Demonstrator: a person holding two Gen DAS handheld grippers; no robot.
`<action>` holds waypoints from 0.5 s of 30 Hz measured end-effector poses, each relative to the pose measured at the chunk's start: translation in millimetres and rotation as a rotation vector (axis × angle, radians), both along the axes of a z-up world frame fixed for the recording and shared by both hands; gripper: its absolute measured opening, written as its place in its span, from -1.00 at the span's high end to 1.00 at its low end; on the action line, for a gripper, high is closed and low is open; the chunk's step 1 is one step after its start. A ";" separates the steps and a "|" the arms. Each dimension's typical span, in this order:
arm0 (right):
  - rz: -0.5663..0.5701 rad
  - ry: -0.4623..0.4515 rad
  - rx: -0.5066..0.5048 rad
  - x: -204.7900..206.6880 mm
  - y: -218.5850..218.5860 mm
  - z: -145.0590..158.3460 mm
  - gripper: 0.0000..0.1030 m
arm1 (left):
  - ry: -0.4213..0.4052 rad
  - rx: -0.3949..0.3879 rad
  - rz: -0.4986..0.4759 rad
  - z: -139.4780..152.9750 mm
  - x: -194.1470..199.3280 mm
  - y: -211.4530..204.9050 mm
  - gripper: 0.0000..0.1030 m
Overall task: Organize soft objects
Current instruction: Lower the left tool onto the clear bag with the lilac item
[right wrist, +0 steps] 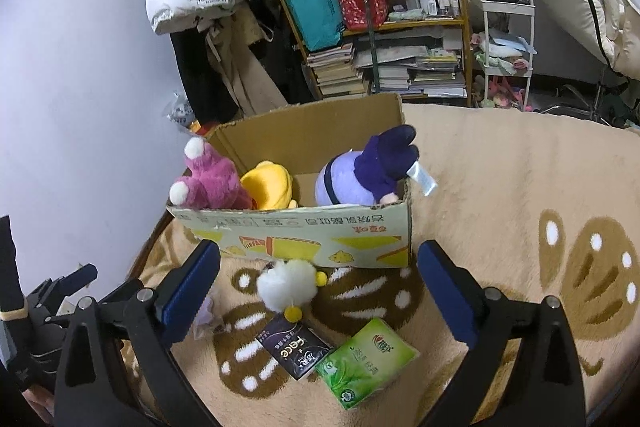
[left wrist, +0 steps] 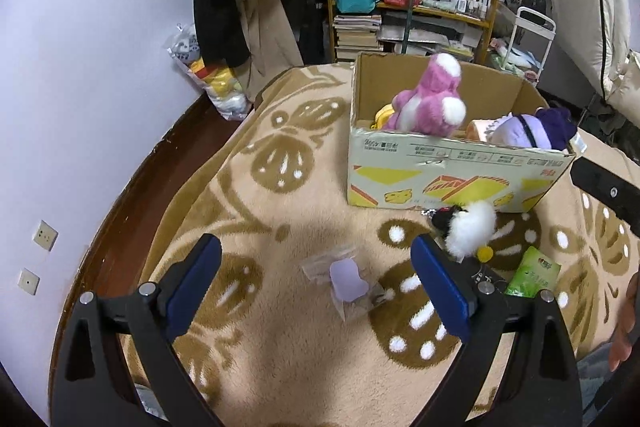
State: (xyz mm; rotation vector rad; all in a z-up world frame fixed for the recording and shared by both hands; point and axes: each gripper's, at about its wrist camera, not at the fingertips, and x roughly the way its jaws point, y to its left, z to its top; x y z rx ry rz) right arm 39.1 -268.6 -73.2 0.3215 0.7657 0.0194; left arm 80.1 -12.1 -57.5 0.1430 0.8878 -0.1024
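Lilac wall [left wrist: 100,67], cluttered wooden shelf [right wrist: 400,23], beige patterned blanket [left wrist: 280,187] underneath.

We see a fleecy, matt blanket [right wrist: 500,187] under a corrugated cardboard box [right wrist: 304,239] (printed face, raw brown inside). The plush toys [left wrist: 424,99] look furry; the green tissue pack [right wrist: 366,363] is glossy plastic.
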 end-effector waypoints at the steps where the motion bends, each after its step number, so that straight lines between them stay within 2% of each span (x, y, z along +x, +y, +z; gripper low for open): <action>1: 0.006 0.007 -0.005 2.9 1.6 -1.8 -1.00 | -0.001 -0.002 -0.001 -0.4 0.7 0.2 -0.83; 7: 0.031 0.037 -0.028 15.2 9.0 -11.8 -1.00 | 0.002 0.014 0.003 -4.9 8.8 -0.2 -0.83; 15: 0.064 0.070 -0.049 26.9 19.4 -21.6 -1.00 | 0.088 -0.019 0.015 -21.0 26.0 1.8 -0.83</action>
